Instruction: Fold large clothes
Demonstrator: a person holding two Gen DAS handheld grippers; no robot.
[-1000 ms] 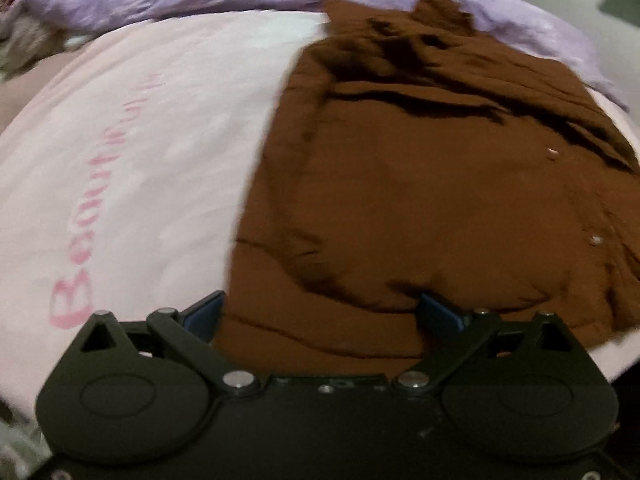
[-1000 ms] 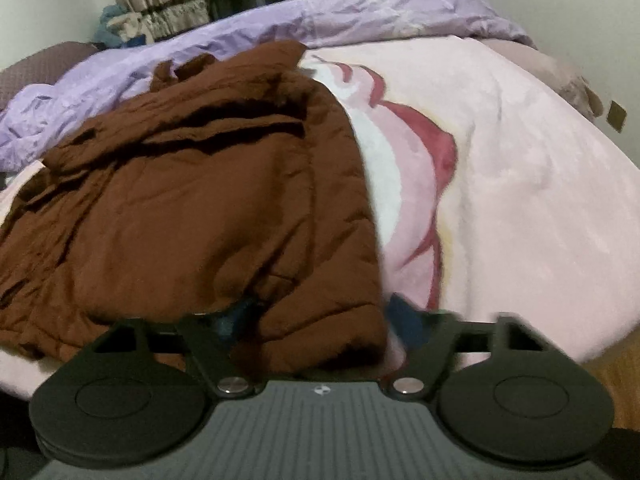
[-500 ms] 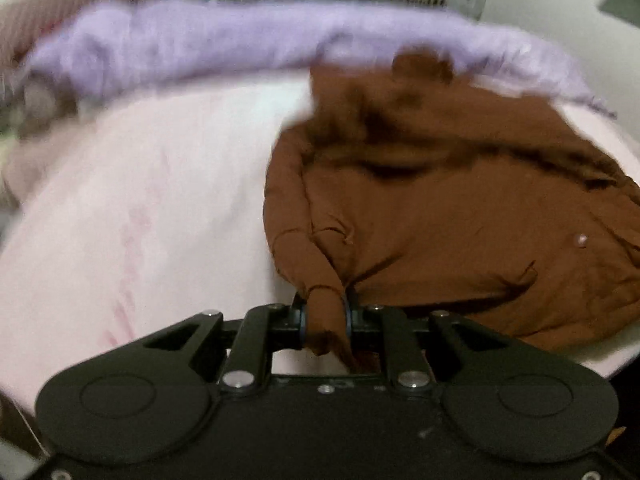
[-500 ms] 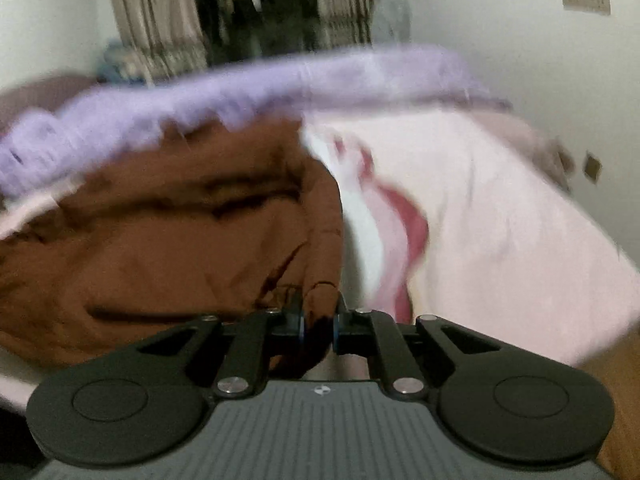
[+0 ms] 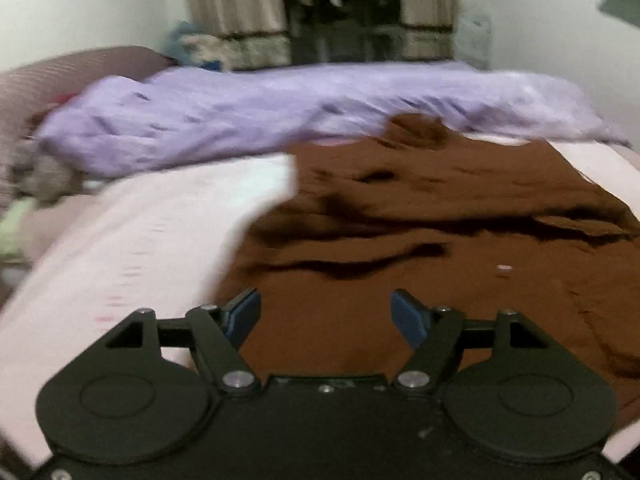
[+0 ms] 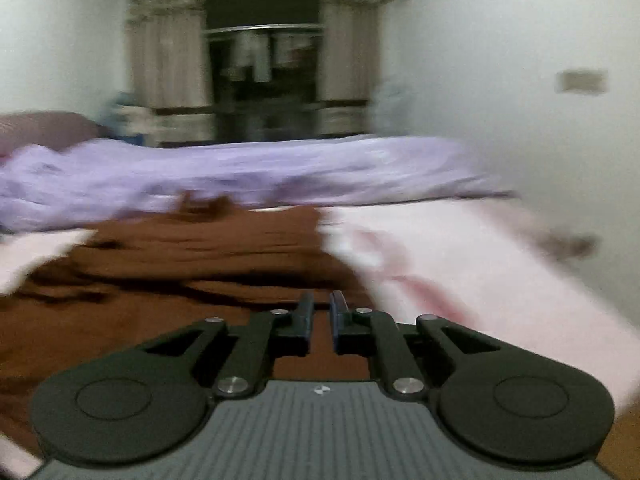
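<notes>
two tools: both are over the near edge of the bed, each seen from its own wrist camera; both pictures are blurred.
left tool (image 5: 326, 316): its blue pads stand well apart and are spreading wider; only air is between them, with the brown garment (image 5: 420, 248) lying beyond and below the gap.
right tool (image 6: 321, 322): its fingers are drawn nearly together, a narrow slit left between them; brown cloth shows through the slit, but with the blur i cannot tell whether any of it is pinched.
brown garment: it lies spread and rumpled on the pink blanket (image 5: 132, 248), with dark creases running across it and one small pale button (image 5: 504, 268) on its right part; its far end reaches the purple quilt (image 5: 248, 120).
pink blanket: it covers the bed on both sides of the garment; in the right view it shows a red pattern (image 6: 416, 280).
purple quilt: it is bunched along the far side of the bed.
background: beige curtains (image 6: 168, 64) frame a dark opening where clothes hang; white walls are on either side.
</notes>
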